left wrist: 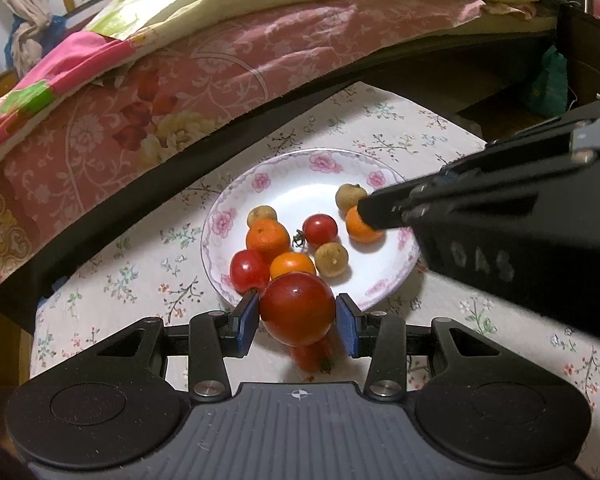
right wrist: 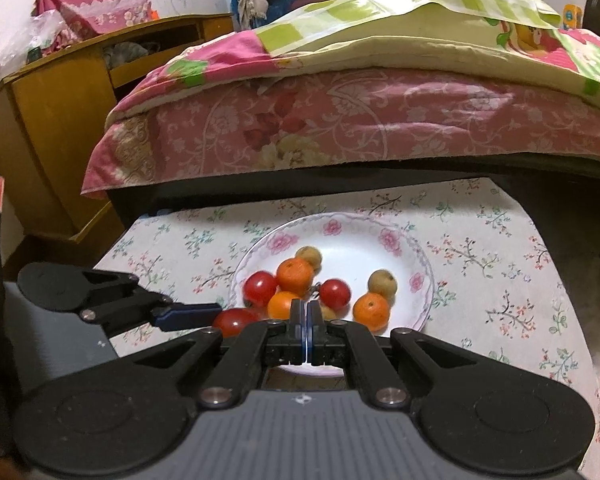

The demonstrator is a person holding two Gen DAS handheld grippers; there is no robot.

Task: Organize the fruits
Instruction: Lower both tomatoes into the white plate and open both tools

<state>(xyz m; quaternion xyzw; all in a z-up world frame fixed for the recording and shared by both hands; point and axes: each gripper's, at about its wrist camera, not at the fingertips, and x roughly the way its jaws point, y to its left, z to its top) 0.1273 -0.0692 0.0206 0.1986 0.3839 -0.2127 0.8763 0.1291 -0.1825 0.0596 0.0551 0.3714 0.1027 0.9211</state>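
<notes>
A large red tomato (left wrist: 297, 308) sits between the blue pads of my left gripper (left wrist: 298, 303), which is shut on it at the near rim of the flowered white plate (left wrist: 220, 216). A second red fruit with a green stalk (left wrist: 312, 356) shows just below it on the cloth. The plate holds two smaller tomatoes (left wrist: 320, 229), three oranges (left wrist: 268, 239) and three brownish round fruits (left wrist: 331, 259). My right gripper (left wrist: 370, 210) reaches in from the right, shut and empty, its tips by an orange (left wrist: 360, 228). In the right wrist view my right gripper (right wrist: 307, 312) is shut over the plate (right wrist: 424, 280), with the held tomato (right wrist: 234, 320) to its left.
The plate stands on a small table with a floral cloth (left wrist: 140, 280). A bed with a pink quilt (left wrist: 180, 100) runs right behind the table and overhangs its far edge. A wooden desk (right wrist: 52, 120) stands to the left.
</notes>
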